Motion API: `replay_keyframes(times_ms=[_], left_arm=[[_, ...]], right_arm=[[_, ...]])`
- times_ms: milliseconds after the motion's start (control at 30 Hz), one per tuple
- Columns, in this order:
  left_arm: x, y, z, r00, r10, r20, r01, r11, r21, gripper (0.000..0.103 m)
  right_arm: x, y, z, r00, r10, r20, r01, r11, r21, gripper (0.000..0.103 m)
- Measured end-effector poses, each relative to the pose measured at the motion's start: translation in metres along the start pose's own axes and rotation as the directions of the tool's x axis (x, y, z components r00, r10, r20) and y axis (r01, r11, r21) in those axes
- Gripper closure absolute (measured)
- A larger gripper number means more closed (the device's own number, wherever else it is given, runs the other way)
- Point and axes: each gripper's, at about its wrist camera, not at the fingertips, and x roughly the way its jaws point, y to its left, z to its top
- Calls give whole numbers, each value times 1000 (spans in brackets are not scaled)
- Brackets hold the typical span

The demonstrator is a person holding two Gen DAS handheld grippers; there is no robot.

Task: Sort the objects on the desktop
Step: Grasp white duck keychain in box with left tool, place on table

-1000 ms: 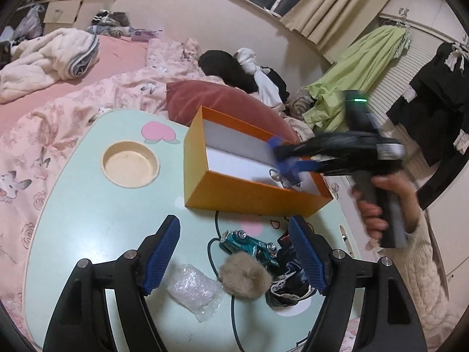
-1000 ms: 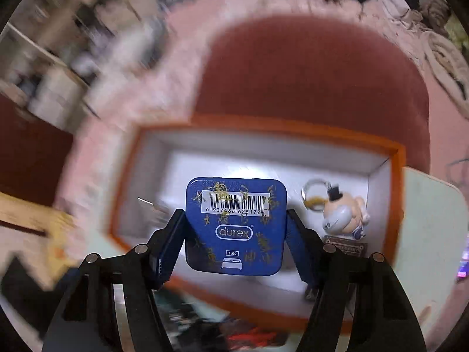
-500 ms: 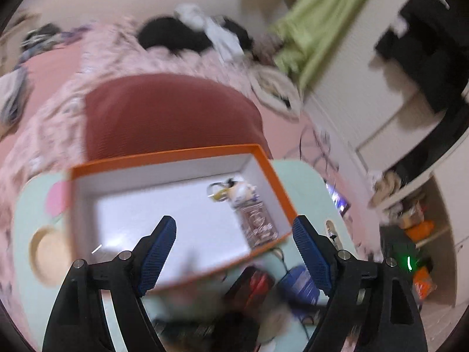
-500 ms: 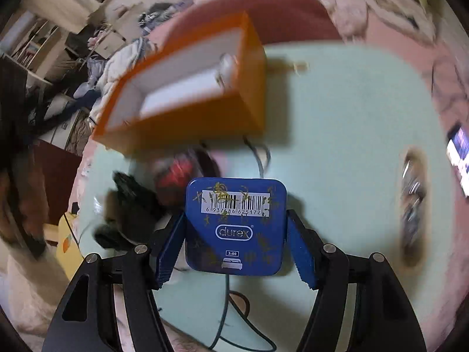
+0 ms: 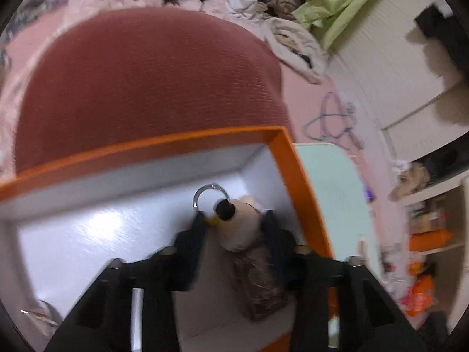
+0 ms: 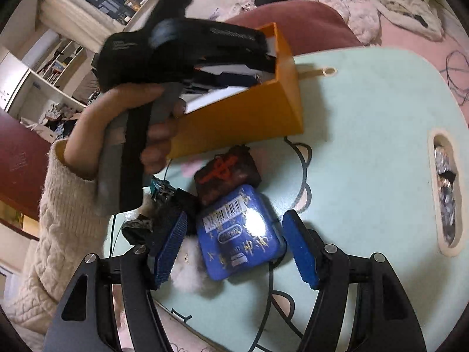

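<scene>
1. The left gripper [image 5: 234, 223] is seen inside the orange box [image 5: 296, 176], its fingers set on either side of a small plush duck keychain [image 5: 239, 228] that lies at the box's right end, beside a brown packet [image 5: 261, 281].
2. Whether the left fingers are pressed onto the plush or merely flank it cannot be told; the view is blurred there.
3. The right gripper [image 6: 234, 249] is held with its fingers apart over the mint-green table [image 6: 366, 117], with nothing clamped.
4. The blue tin [image 6: 239, 231] lies flat on the table between the right fingers, resting against a white fluffy pom-pom [image 6: 187, 272] and a dark box with a red knot [image 6: 227, 173].
5. The step in hand is judged to be a grasp of the keychain in the box by the left gripper.
6. For a good grasp, the plush body should be taken across its widest part, not by the metal ring [image 5: 209, 193], which could slip from the pads.
7. The box's right wall stands close to the right finger, so a straight lift is advised, to avoid the box being dragged.
8. The brown packet touches the plush and could be disturbed; a slow lift is judged safer.
</scene>
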Motion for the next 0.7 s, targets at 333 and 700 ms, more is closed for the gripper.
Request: replay_keyframes(times_ms=[333,700], left_arm=[[-132,45,-90,932,-144,333,168,985,-45,68],[-132,93,-225,926,-78,368,147,976,-162,69]], right_arm=[[-21,14,12,998,20,57,-18,1000,-26,35],[52,106,124,985,89,-145,-109,985,-136,35]])
